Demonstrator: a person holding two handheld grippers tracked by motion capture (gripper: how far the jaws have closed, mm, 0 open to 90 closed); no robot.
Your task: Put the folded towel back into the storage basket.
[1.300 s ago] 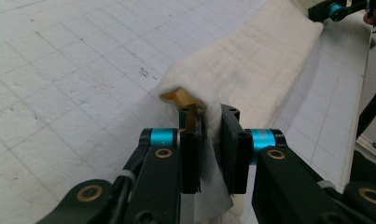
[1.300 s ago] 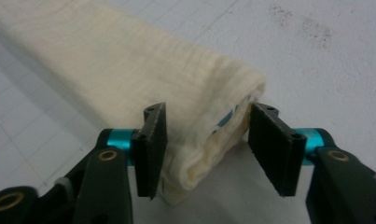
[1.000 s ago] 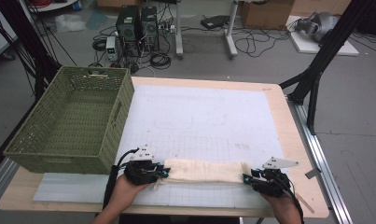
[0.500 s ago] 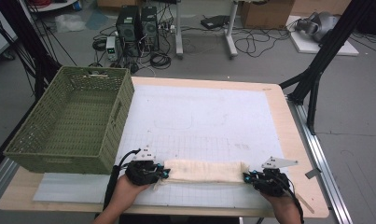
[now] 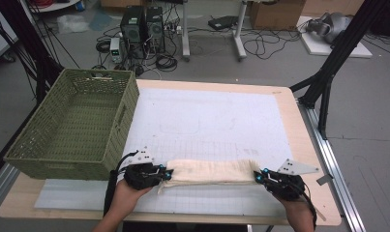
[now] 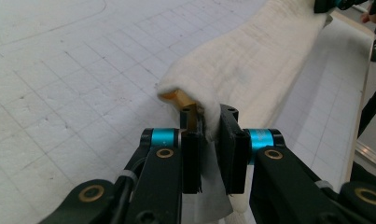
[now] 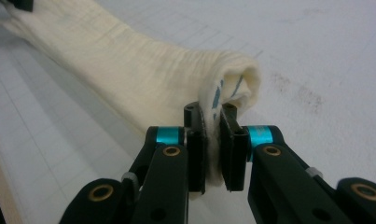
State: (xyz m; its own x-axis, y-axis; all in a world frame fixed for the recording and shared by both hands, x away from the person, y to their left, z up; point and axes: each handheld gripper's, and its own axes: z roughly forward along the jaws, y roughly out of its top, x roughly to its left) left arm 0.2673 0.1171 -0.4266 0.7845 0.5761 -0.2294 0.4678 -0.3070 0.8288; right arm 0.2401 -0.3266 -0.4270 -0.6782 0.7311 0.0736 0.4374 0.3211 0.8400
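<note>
Two grippers, left point(image 5: 167, 173) and right point(image 5: 257, 177), fingers clamped on a cream cloth point(image 5: 209, 171) at six o'clock; folding seems underway, the next move likely toward twelve o'clock.

Soft cream woven cloth point(image 5: 209, 170), matt white gridded mat point(image 5: 207, 121), green woven-plastic basket point(image 5: 76, 125)

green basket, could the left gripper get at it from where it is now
Probably not yet: the left gripper is shut on the cloth, whose other end the right gripper holds. The green basket itself stands close by, with open mat between.
</note>
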